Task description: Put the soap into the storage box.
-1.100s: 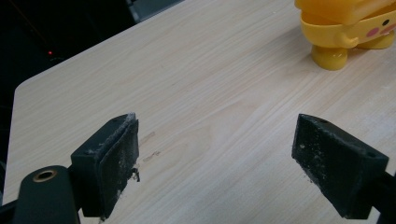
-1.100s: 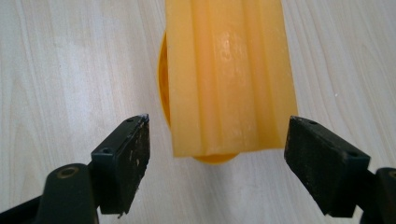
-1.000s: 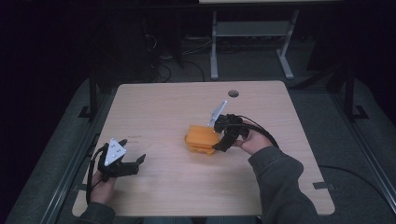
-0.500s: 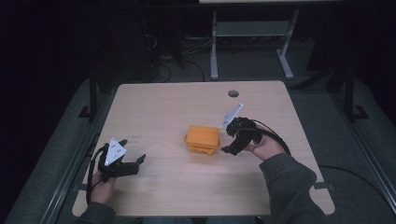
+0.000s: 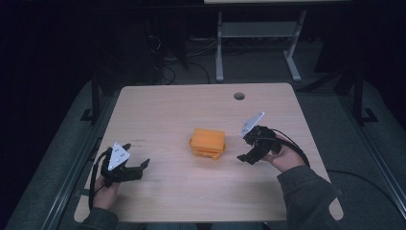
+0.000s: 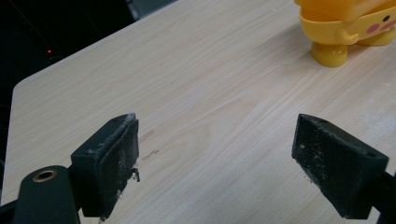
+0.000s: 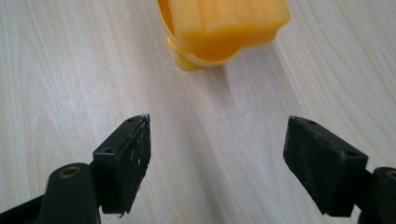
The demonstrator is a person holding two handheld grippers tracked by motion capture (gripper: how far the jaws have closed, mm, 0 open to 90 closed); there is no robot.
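The surface (image 5: 172,191) is a pale wood-grain top with rounded corners, bare around both tongs. A round cable hole (image 5: 239,96) sits toward its far edge. Beyond that edge the room is dark; a light metal frame with two legs (image 5: 258,43) stands on the grey floor, with loose cables (image 5: 165,72) to its left.

Change from the earlier frames: a second ago the right tongs were up against the yellow toy; they have since drawn back toward the person's right and now stand clear of it. The left tongs have kept their place at the near left of the surface. The toy has not moved.

Left tongs (image 5: 136,167): jaws wide apart, holding nothing, resting low over the surface. In the left gripper view the yellow toy (image 6: 348,28) lies well ahead and to the right of the jaws.

Right tongs (image 5: 245,154): jaws wide apart, holding nothing. In the right gripper view the toy (image 7: 224,28) lies ahead of the jaws, slightly left of the midline, apart from both. In the high view the toy (image 5: 208,142) stands at mid-surface, just left of the right tongs and well apart from the left tongs.
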